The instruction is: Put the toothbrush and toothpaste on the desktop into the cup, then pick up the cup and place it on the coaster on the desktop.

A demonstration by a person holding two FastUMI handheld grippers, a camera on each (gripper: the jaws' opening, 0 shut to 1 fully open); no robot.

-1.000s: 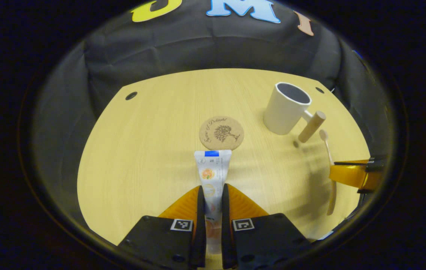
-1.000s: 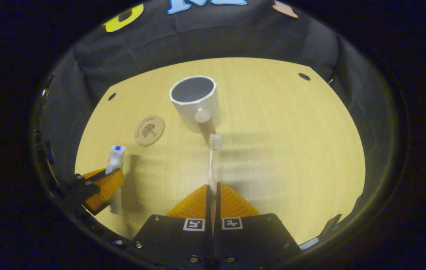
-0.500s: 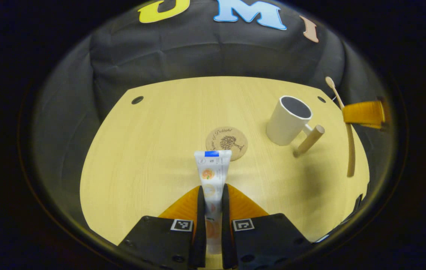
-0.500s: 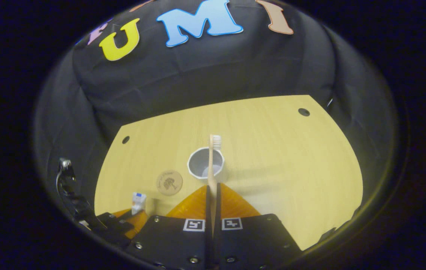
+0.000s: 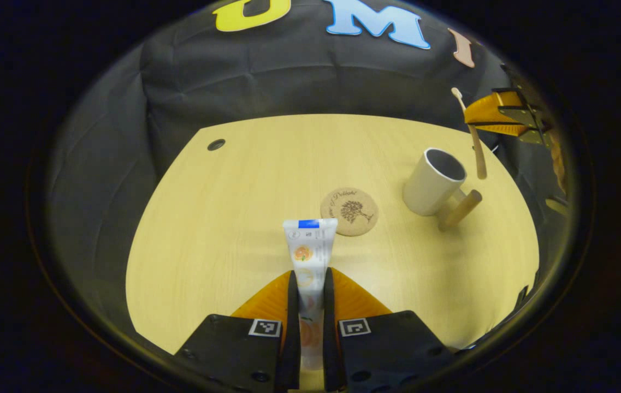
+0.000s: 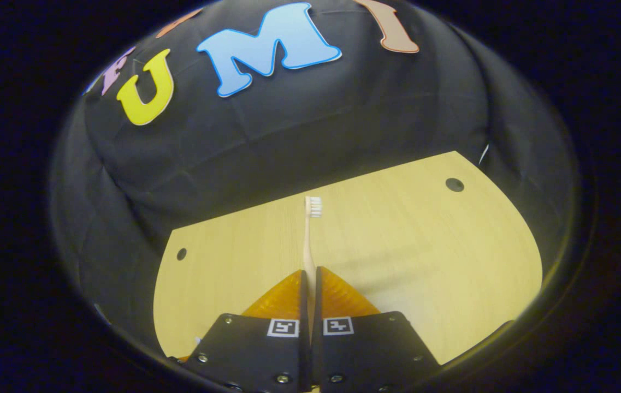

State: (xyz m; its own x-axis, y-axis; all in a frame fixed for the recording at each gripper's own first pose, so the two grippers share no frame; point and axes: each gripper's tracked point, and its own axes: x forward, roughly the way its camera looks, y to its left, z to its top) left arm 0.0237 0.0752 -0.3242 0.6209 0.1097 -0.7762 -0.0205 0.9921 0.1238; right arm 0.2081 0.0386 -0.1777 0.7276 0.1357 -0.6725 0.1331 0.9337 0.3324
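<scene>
So progress-wise, I'd call this roughly the halfway mark of the first part: both items are picked up, nothing is in the cup yet. Closest in, the left tongs [image 5: 307, 297] are clamped narrow on the toothpaste [image 5: 308, 251], tube sticking forward and lifted over the near edge of the desk [image 5: 206, 229]. Just past the tube's flat end sits the cork coaster [image 5: 349, 211], bare, around the middle of the desk. Further on toward the far right corner is the cup [image 5: 433, 182], upright with its wooden handle pointing to the near right, looking empty as far as I can tell. Above it, the right tongs [image 5: 477, 115] pinch the toothbrush [image 5: 473, 136], handle end hanging down just over the rim; in the right gripper view the brush [image 6: 310, 240] stands bristles-up between the closed fingers. Left to do, I reckon: drop the brush in, then the paste, then carry the cup to the coaster.
</scene>
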